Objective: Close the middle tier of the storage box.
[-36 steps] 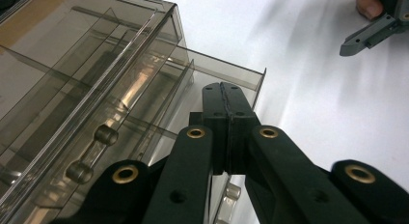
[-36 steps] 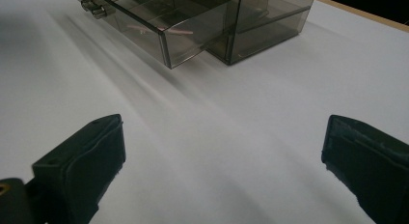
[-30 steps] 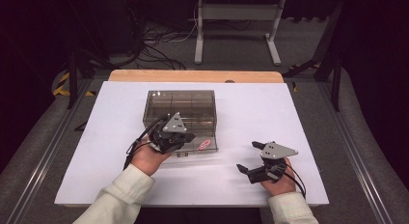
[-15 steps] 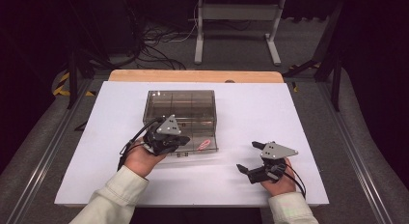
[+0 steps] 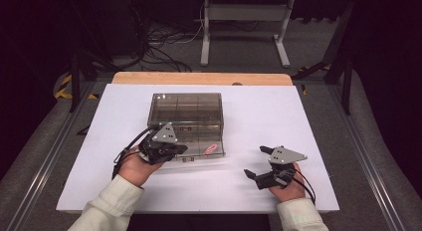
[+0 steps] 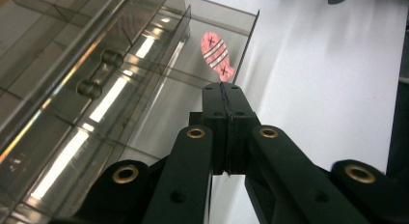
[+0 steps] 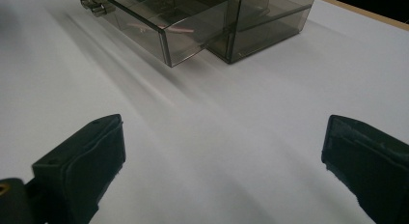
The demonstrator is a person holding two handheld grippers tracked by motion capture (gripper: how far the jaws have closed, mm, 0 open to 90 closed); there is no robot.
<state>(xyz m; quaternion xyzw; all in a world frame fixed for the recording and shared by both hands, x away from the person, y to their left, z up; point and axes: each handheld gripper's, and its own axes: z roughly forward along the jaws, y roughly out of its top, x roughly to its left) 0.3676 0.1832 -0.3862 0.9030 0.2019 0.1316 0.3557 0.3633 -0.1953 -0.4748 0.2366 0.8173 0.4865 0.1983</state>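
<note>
High view: a smoky clear drawer box (image 5: 186,111) sits mid-worktop (image 5: 308,121), its bottom drawer (image 5: 199,147) pulled out toward the near edge. A pink fish-shaped piece (image 5: 210,148) lies in the drawer's right end. The left gripper (image 5: 175,150) hovers over the drawer's left part, just left of the fish. The right gripper (image 5: 259,164) rests on the worktop, well right of the box. The step in hand looks like working at the open drawer; doing it well likely means keeping the left gripper low and steady, clear of the drawer walls.

Left gripper view: the left gripper (image 6: 224,96) has its jaws clenched together, pinching nothing that can be seen. The fish (image 6: 216,49) lies just beyond the jaw tips, apart from them, inside the drawer's corner (image 6: 212,64). The drawer handle (image 6: 99,72) shows at left.

Right gripper view: the right gripper (image 7: 222,159) is released, jaws spread wide over bare worktop (image 7: 202,127). The box (image 7: 270,16) and open drawer (image 7: 159,21) stand far off, with the fish (image 7: 173,29) seen dimly through the drawer wall.
</note>
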